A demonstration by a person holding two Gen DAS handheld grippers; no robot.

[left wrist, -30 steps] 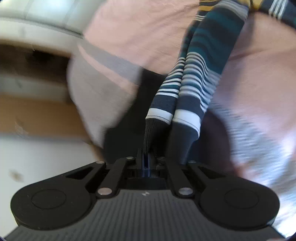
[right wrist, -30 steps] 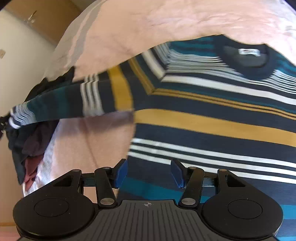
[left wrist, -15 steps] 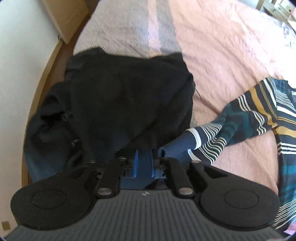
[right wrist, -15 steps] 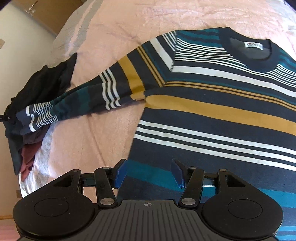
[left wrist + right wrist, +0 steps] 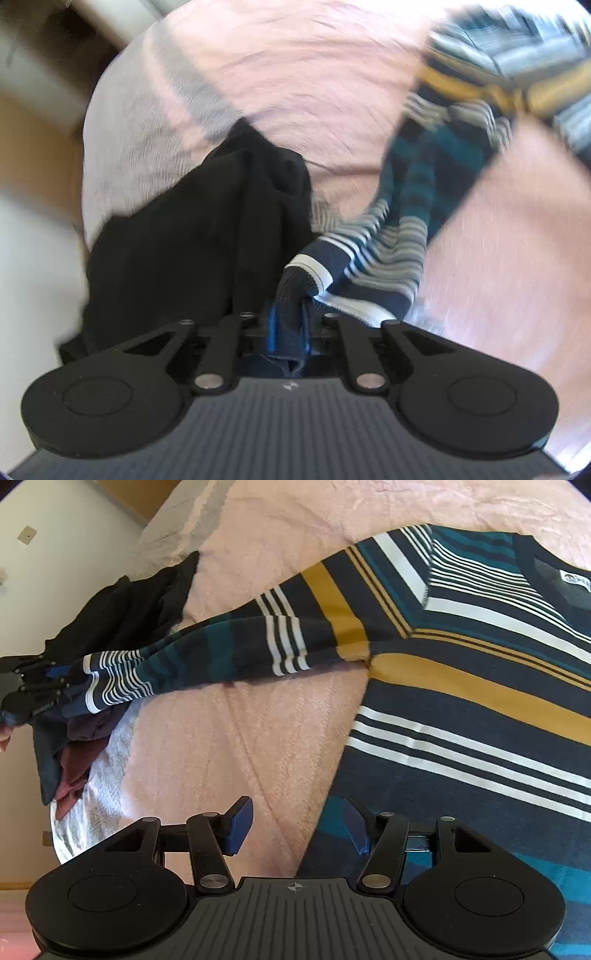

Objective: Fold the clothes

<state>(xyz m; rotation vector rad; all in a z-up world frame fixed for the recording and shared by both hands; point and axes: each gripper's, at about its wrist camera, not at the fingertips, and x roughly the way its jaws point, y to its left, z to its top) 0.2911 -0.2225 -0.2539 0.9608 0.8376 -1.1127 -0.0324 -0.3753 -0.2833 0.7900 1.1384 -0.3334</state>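
Pink bedspread (image 5: 229, 746) under everything we see. Striped sweater (image 5: 461, 686) lies flat, collar and right side cut off by frame edge. Left gripper (image 5: 287, 325) just closing, clamped on sleeve cuff (image 5: 295, 284); its view blurred. Right gripper (image 5: 295, 825) jaws apart, empty, near sweater hem. Dark clothes pile (image 5: 122, 616) partly hidden behind sleeve.

A bed (image 5: 229, 746) under a pink blanket, grey-white striped along one edge, carries everything. A striped sweater (image 5: 461, 686) lies spread flat on it, one sleeve stretched sideways. A heap of dark clothes (image 5: 122, 616), apparently with something maroon beneath, sits at the striped edge.
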